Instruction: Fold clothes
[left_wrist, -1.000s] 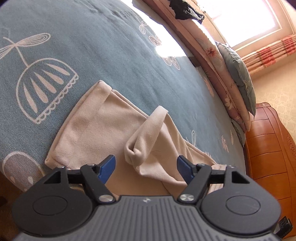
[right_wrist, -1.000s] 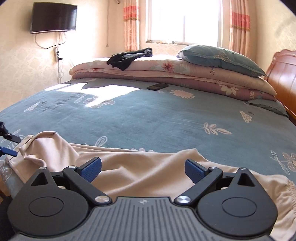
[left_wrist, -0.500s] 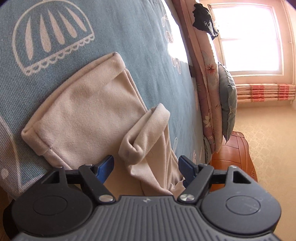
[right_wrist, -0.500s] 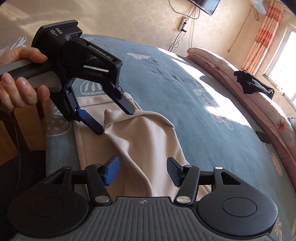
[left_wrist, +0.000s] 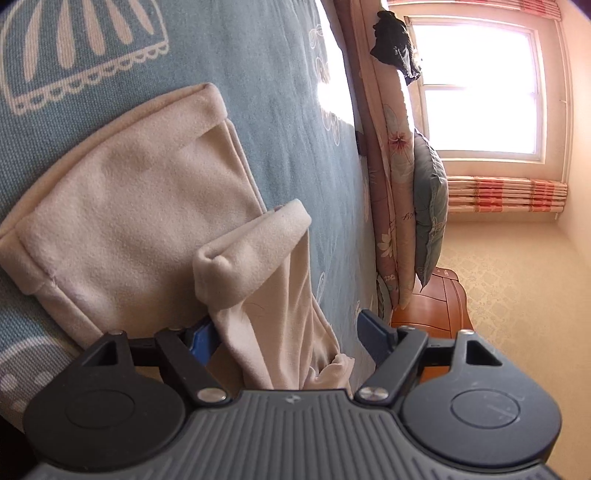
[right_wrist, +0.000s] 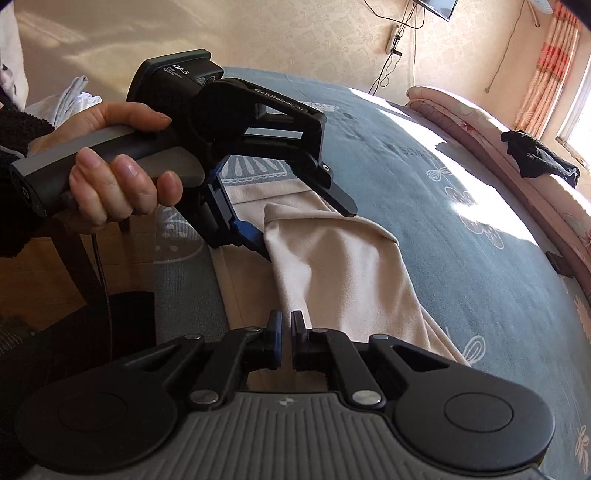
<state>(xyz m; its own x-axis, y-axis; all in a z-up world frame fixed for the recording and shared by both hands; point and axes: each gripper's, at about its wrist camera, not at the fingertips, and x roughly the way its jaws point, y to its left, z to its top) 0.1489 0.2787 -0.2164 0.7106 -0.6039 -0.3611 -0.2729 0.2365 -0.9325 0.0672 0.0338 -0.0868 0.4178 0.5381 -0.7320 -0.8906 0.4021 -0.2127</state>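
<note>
Closest to the right wrist camera, the right tongs (right_wrist: 287, 332) are now pressed almost together on the near edge of the beige garment (right_wrist: 332, 258); half a second ago their blue pads stood spread apart over the cloth. The garment lies on the blue bedspread (right_wrist: 461, 258) at the near corner of the bed, one leg flat and the other raised in a loose fold.

A little further, the left tongs (right_wrist: 306, 232) are held by a hand (right_wrist: 118, 166) on the grey handle. They remain spread wide, as before, with the folded cuff (left_wrist: 251, 254) between the two fingers. In the left wrist view the left blue pad (left_wrist: 201, 338) is now partly hidden behind the cloth, whereas earlier it stood clear of it, and the cuff looks nearer to the camera.

Further away, a folded floral quilt (left_wrist: 391, 166) and a pillow (left_wrist: 430, 206) lie along the far side of the bed, with a black cloth (left_wrist: 395, 48) on top. Behind them is a bright window (left_wrist: 480, 88).
</note>
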